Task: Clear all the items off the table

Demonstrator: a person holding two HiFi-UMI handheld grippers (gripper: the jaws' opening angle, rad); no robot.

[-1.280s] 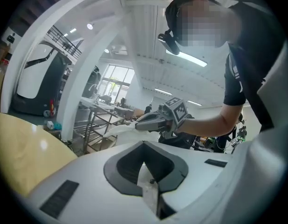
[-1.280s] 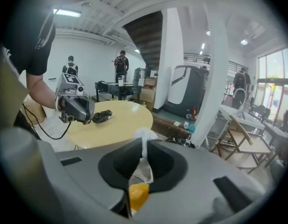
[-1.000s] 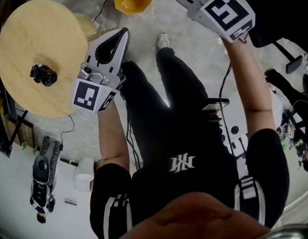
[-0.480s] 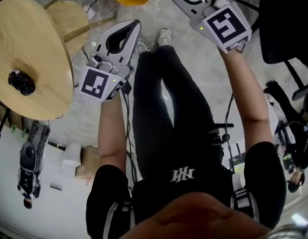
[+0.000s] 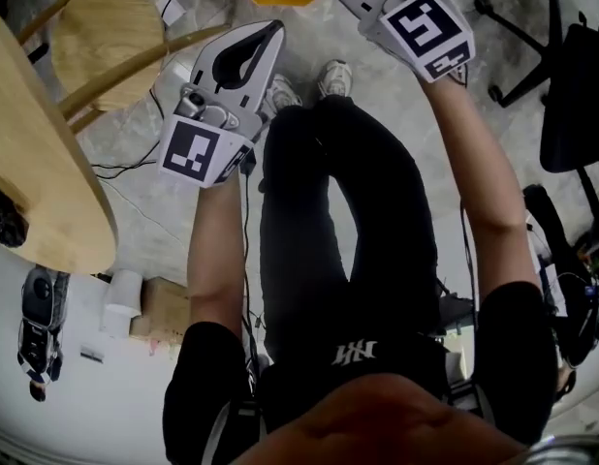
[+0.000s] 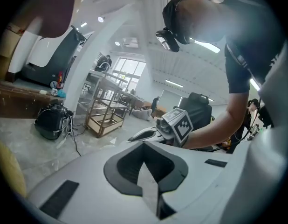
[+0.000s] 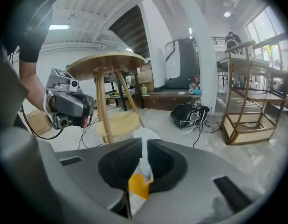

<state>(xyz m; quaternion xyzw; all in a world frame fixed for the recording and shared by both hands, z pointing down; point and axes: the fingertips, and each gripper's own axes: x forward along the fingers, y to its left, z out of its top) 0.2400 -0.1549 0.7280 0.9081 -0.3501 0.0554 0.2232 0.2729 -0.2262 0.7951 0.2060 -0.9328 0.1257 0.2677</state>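
Fingers (image 7: 118, 164) of the right gripper (image 7: 145, 148) clamp a white-and-yellow wrapper (image 7: 138, 185), the left gripper (image 6: 144, 146) has its fingers pressed together (nothing between them), and a dark item (image 5: 3, 217) lies on the bench (image 5: 52, 197) well left of both.

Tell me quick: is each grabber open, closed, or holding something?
Left gripper: fingers closed, nothing between them.
Right gripper: fingers closed on a white and orange wrapper.

A black bag (image 7: 190, 115) sits near an open wooden shelf rack (image 7: 249, 126).
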